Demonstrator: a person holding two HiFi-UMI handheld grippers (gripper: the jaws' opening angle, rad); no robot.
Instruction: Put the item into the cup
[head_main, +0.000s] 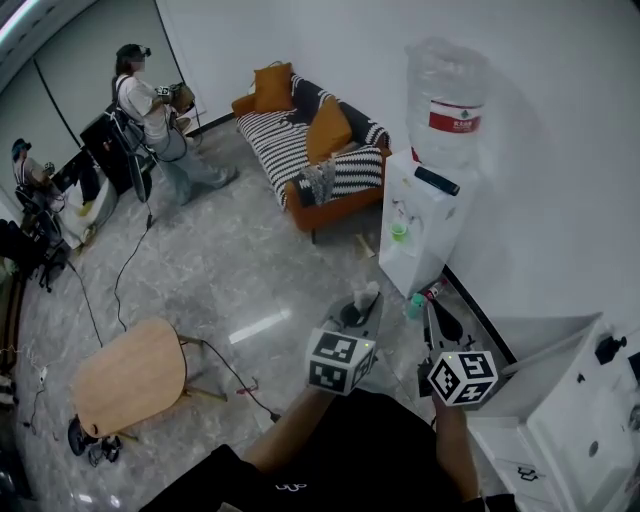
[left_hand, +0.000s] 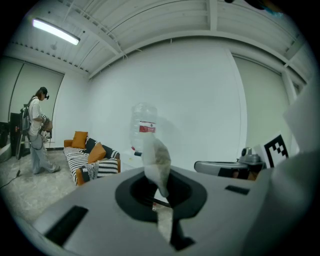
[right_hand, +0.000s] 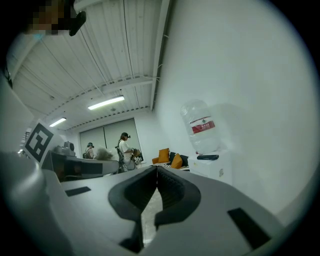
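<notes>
My left gripper (head_main: 360, 305) is shut on a small white sachet (head_main: 366, 296) that looks like a tea bag and sticks up out of the jaws. In the left gripper view the sachet (left_hand: 156, 159) stands upright and slightly tilted above the closed gripper (left_hand: 160, 196). A small green cup (head_main: 399, 232) sits in the tap recess of the white water dispenser (head_main: 432, 205), well ahead of both grippers. My right gripper (head_main: 432, 312) is held beside the left one, to its right. Its jaws meet with nothing between them in the right gripper view (right_hand: 157, 172).
An orange sofa (head_main: 310, 140) with striped cushions stands left of the dispenser. A round wooden table (head_main: 130, 375) and floor cables (head_main: 120, 270) lie to the left. A person (head_main: 150, 120) stands far back. A white cabinet (head_main: 560, 420) is close on my right.
</notes>
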